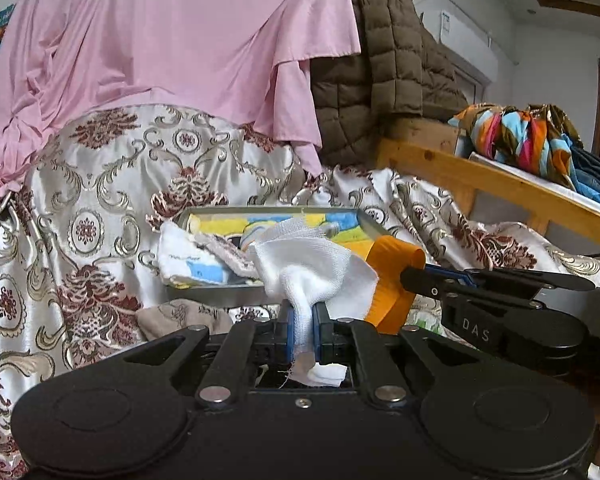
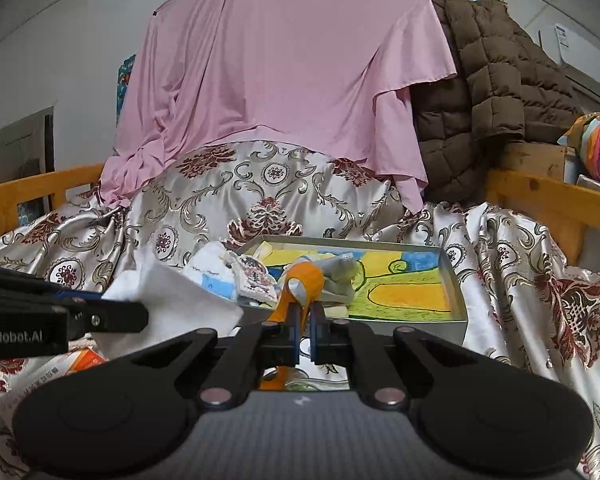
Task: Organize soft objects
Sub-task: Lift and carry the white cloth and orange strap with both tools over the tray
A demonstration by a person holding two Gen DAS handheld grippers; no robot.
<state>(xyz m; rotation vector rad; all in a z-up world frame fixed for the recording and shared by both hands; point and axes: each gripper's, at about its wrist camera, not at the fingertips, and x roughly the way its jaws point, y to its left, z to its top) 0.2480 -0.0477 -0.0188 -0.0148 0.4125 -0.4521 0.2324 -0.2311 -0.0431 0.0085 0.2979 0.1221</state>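
- The left gripper (image 1: pixel 303 322) is squeezed tight on a white cloth (image 1: pixel 312 268). A thin bit of the cloth is pinched between its blue pads, and the rest puffs out in front like a little flag.
- The right gripper (image 2: pixel 305 328) is squeezed on an orange cloth (image 2: pixel 304 280). Its two blue pads stand very near each other, and the orange cloth sticks up from between them in a folded loop.
- In the left camera the right gripper comes in from the right side, and its orange cloth sits just beside the white cloth.
- In the right camera the left gripper comes in from the left side, with the white cloth spread out just past its tip.
- Both cloths are held up at the near edge of a metal tray (image 2: pixel 454 280). The tray is flat and has a bright yellow, blue and orange drawing on its floor.
- Small folded cloths (image 2: pixel 216 276) lie on the left part of the tray. One is white with blue, and one has a dark red pattern.
- A gray sock (image 1: pixel 176 316) lies on the bed cover just in front of the tray.
- The tray sits on a shiny bed cover (image 2: pixel 260 184) with red flowers and gold swirls.
- Behind it hangs a big pink sheet (image 2: pixel 292 60).
- A brown puffy jacket (image 2: pixel 488 80) hangs right beside the pink sheet.
- A wooden rail (image 1: pixel 480 184) runs along the right side, with a bright striped cloth (image 1: pixel 520 136) piled above it.
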